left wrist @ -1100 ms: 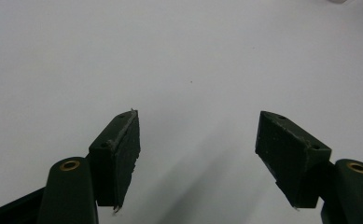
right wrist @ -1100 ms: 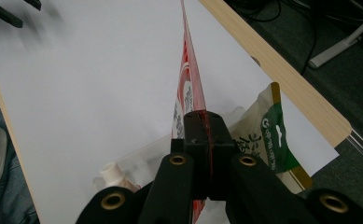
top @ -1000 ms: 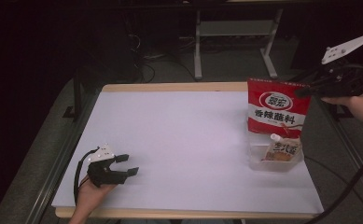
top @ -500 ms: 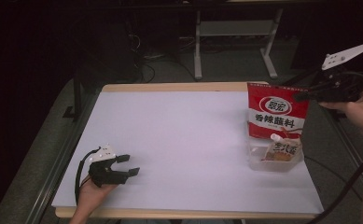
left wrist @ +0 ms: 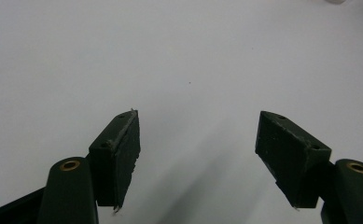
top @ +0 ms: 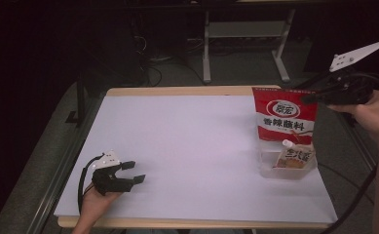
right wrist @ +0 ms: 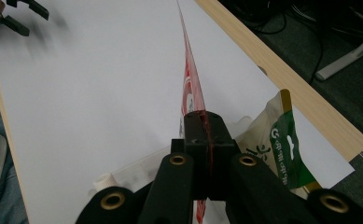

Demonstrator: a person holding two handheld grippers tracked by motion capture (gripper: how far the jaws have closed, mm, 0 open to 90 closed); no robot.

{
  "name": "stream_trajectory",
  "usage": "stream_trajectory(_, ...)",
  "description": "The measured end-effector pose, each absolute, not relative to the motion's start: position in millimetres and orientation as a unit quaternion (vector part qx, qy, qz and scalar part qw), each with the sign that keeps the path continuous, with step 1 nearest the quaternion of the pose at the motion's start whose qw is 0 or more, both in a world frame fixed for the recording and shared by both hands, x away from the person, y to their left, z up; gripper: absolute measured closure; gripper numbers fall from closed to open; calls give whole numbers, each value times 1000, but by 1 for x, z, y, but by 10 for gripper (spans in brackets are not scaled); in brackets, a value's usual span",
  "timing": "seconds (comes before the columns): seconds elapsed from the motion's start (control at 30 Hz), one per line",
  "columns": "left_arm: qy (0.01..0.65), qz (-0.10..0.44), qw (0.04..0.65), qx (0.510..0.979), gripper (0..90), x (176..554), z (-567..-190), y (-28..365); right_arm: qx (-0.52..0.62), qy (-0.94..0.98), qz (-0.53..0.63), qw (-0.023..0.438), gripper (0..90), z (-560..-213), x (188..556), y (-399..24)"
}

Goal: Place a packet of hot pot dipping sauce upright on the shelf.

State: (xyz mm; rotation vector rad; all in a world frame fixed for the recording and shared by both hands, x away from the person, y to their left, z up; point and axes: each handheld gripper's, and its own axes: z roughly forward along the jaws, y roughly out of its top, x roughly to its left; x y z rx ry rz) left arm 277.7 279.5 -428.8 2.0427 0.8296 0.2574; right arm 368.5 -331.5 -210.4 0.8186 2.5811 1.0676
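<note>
A recording room or lab rather than a home: a wooden-edged bench point(top: 177, 91) covered by a plain white sheet point(top: 192, 146) stands on grey carpet point(top: 46, 146) in a darkened space. Beyond the bench's far edge, the grey metal legs of a stand point(top: 206, 48) rise from the floor among loose black cables point(top: 153, 63). To the bench's left runs what appears to be a metal rail point(top: 55, 190), though the dim light makes it hard to tell. A black cable point(top: 357, 195) trails past the bench's right edge. The surroundings are bare and unlit, with no household furnishing in sight.
</note>
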Motion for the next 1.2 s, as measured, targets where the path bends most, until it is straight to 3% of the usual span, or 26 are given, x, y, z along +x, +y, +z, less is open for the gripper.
stream_trajectory(0.87,330,103,443,827,306,278,-429,278,327,864,370,103,882,-257,363,-367)
stream_trajectory(1.1,334,101,444,826,306,278,-430,278,351,855,363,117,680,-249,365,-366)
stream_trajectory(1.2,334,102,446,824,306,278,-430,279,356,851,366,117,637,-242,367,-363)
